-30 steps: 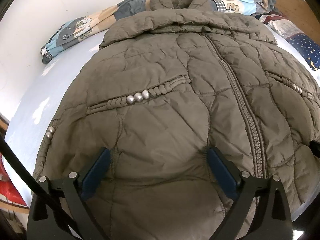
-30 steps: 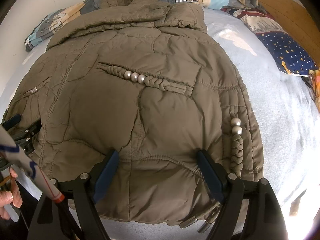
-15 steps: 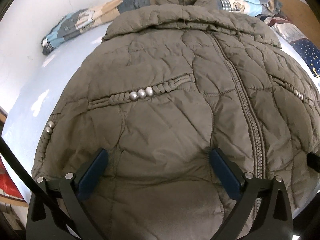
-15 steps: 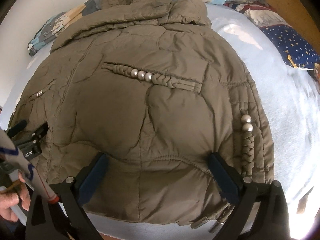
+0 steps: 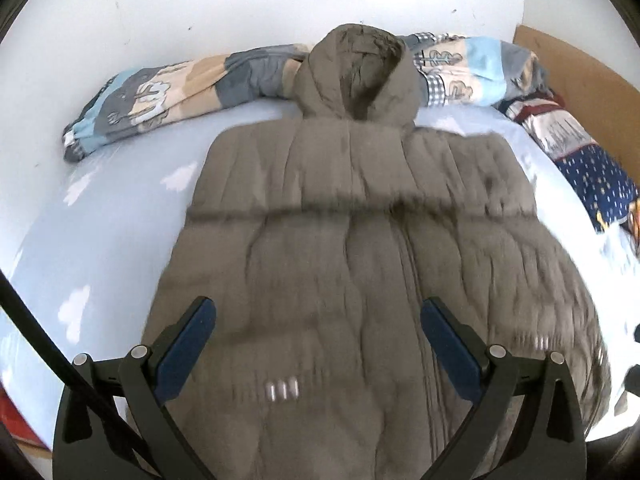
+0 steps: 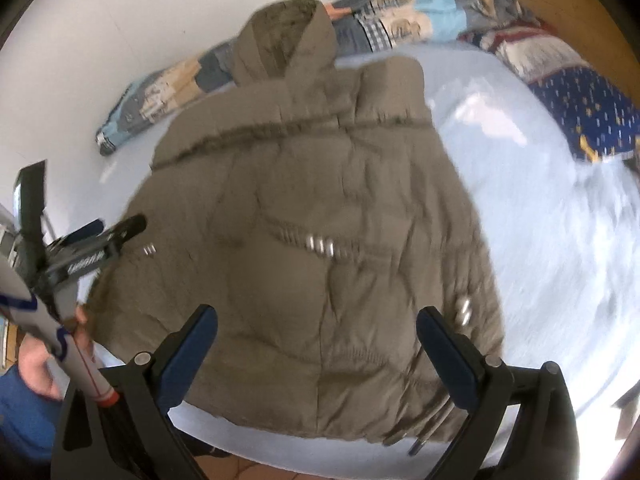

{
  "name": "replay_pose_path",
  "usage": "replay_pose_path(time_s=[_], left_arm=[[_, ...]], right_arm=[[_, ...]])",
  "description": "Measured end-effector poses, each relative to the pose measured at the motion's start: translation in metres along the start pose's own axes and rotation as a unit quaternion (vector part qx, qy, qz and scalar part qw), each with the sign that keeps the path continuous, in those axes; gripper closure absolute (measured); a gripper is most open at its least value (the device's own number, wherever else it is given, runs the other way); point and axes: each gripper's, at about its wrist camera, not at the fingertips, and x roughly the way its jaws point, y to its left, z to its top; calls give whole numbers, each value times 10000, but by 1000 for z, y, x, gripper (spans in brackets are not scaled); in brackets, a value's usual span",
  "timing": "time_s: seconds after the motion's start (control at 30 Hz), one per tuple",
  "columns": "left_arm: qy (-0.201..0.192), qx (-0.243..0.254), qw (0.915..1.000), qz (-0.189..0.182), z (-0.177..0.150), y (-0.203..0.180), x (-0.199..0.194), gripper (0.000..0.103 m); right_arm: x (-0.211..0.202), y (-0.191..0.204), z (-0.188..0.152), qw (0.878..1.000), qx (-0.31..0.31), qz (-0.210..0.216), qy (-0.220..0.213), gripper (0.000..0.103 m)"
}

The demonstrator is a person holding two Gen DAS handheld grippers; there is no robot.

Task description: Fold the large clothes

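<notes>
A large olive-brown quilted hooded jacket point(image 5: 340, 240) lies front up and spread flat on a pale blue bed, hood toward the wall. It also shows in the right wrist view point(image 6: 320, 260). My left gripper point(image 5: 316, 344) is open and empty, held above the jacket's lower middle near the zipper. My right gripper point(image 6: 316, 348) is open and empty above the jacket's lower right hem. The left gripper point(image 6: 100, 232) also shows at the left of the right wrist view, held in a hand. Both views are motion-blurred.
A rolled patterned blanket point(image 5: 160, 96) lies along the white wall behind the hood. A dark blue starred pillow point(image 5: 600, 176) lies at the right by a wooden headboard point(image 5: 580, 68). The bed's near edge and a tiled floor point(image 6: 248, 468) show below the hem.
Both grippers have pulled up and back from the jacket, so the whole jacket, hood and wall now show. Both stay open and empty.
</notes>
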Motion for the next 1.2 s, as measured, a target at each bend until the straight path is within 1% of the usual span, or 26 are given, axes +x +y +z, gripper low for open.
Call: replay_pose_path(time_s=[0.07, 0.13, 0.17, 0.2, 0.23, 0.27, 0.3, 0.37, 0.4, 0.47, 0.5, 0.57, 0.6, 0.67, 0.7, 0.8, 0.9, 1.03, 1.1, 1.13, 1.17, 1.2], left_arm=[[23, -66, 9998, -182, 25, 7, 19, 1], [51, -163, 9996, -221, 39, 18, 36, 1], [118, -246, 9993, -239, 44, 24, 47, 1], [214, -362, 9987, -276, 49, 30, 58, 1], [282, -460, 9980, -337, 51, 34, 65, 1], [350, -561, 9968, -442, 53, 39, 72, 1], [366, -592, 9965, -463, 54, 41, 75, 1], [360, -652, 9965, -383, 52, 44, 81, 1], [410, -657, 9962, -398, 49, 47, 85, 1], [481, -608, 9963, -379, 45, 48, 90, 1], [483, -563, 9967, -322, 42, 50, 93, 1], [494, -491, 9971, -300, 40, 53, 95, 1], [487, -485, 9971, -312, 39, 56, 96, 1], [458, -529, 9968, -395, 40, 60, 95, 1], [433, -603, 9959, -522, 41, 64, 95, 1], [402, -752, 9939, -704, 45, 73, 95, 1], [412, -819, 9932, -715, 47, 80, 101, 1], [380, -822, 9931, -741, 49, 83, 105, 1], [368, -775, 9937, -728, 50, 83, 107, 1], [335, -765, 9940, -713, 51, 84, 107, 1], [306, -797, 9938, -713, 52, 85, 107, 1], [308, -849, 9932, -739, 52, 85, 108, 1]], right_arm=[[-8, 3, 23, 9999, -72, -105, -26, 2], [-14, 8, 54, 9999, -92, -14, -102, 2], [-15, 9, 66, 9999, -87, 19, -113, 2], [-13, 12, 84, 9999, -83, 17, -123, 2], [-12, 13, 98, 9999, -67, 2, -145, 2], [-8, 14, 120, 9998, -27, 5, -192, 2], [-5, 15, 133, 9998, -8, 10, -214, 2], [8, 17, 176, 9995, 59, -40, -295, 2], [13, 17, 191, 9994, 77, -35, -333, 2], [35, 20, 237, 9992, 54, -58, -395, 2], [44, 20, 255, 9991, 52, -102, -417, 2], [74, 17, 304, 9985, 114, -228, -481, 2], [86, 15, 324, 9983, 120, -269, -503, 2], [113, 10, 364, 9973, 227, -357, -601, 3], [129, 8, 387, 9968, 284, -406, -625, 3], [171, 5, 436, 9959, 308, -596, -606, 3], [209, -2, 472, 9942, 446, -728, -649, 3], [244, -5, 500, 9932, 508, -786, -694, 4], [261, -3, 511, 9936, 503, -758, -669, 11], [270, -2, 515, 9932, 462, -881, -606, 17], [278, -1, 519, 9928, 414, -979, -555, 25], [288, -1, 521, 9928, 352, -1031, -489, 30]])
